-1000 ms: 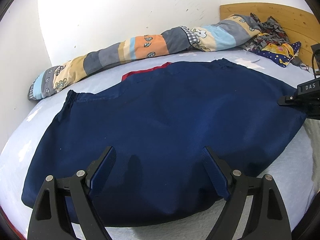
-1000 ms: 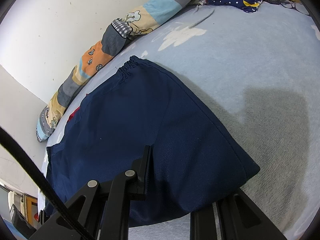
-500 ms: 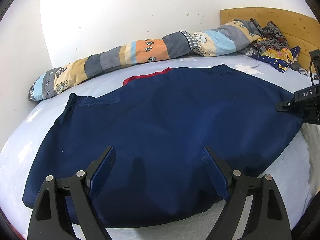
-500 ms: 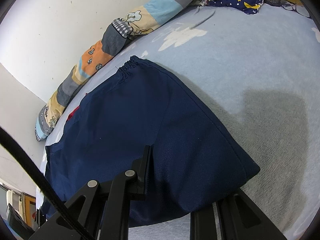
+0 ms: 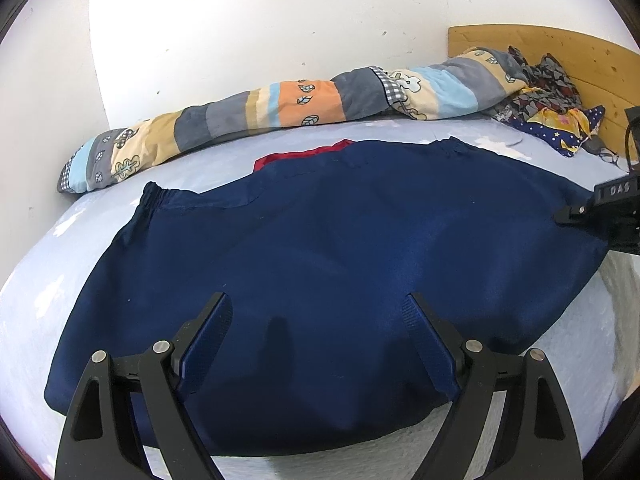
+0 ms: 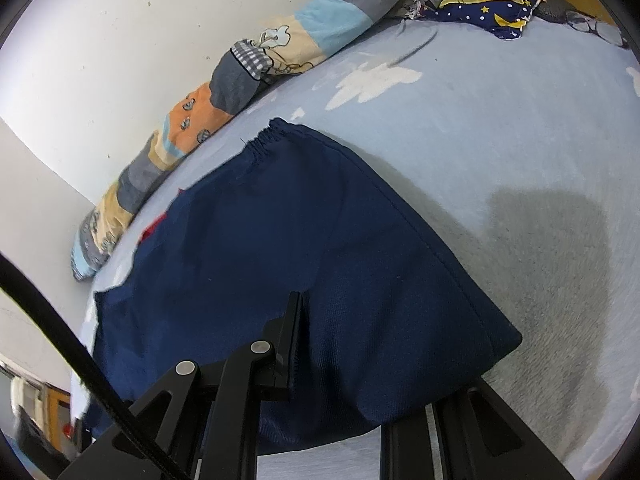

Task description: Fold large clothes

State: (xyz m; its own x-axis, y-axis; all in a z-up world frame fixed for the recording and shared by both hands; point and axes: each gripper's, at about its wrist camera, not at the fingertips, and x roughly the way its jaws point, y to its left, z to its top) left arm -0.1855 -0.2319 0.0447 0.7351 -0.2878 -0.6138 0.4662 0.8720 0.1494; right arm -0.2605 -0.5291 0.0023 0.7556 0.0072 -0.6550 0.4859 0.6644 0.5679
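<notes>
A large navy garment [image 5: 340, 264] lies spread across the pale blue bed sheet [image 5: 48, 280], filling most of the left wrist view. Its cloth is a fine, slightly shiny knit, mostly smooth with a few soft ripples. Gathered elastic hems show at two far corners, one toward the left and one toward the right, and a strip of red lining [image 5: 304, 156] peeks out along the far edge between them. The near edge curves in a rounded fold close to the camera.

The left gripper [image 5: 320, 328] hangs above the near part of the garment with its jaws wide apart, nothing between them. The right gripper [image 6: 344, 344] is at the garment's right-hand corner, its jaws closed on a fold of the navy cloth, which drapes over one finger and hides it.

A long patchwork bolster [image 5: 280, 108] lies along the white wall [image 5: 260, 20], and a heap of patterned cloth [image 5: 560, 120] sits by the wooden headboard [image 5: 540, 44].
</notes>
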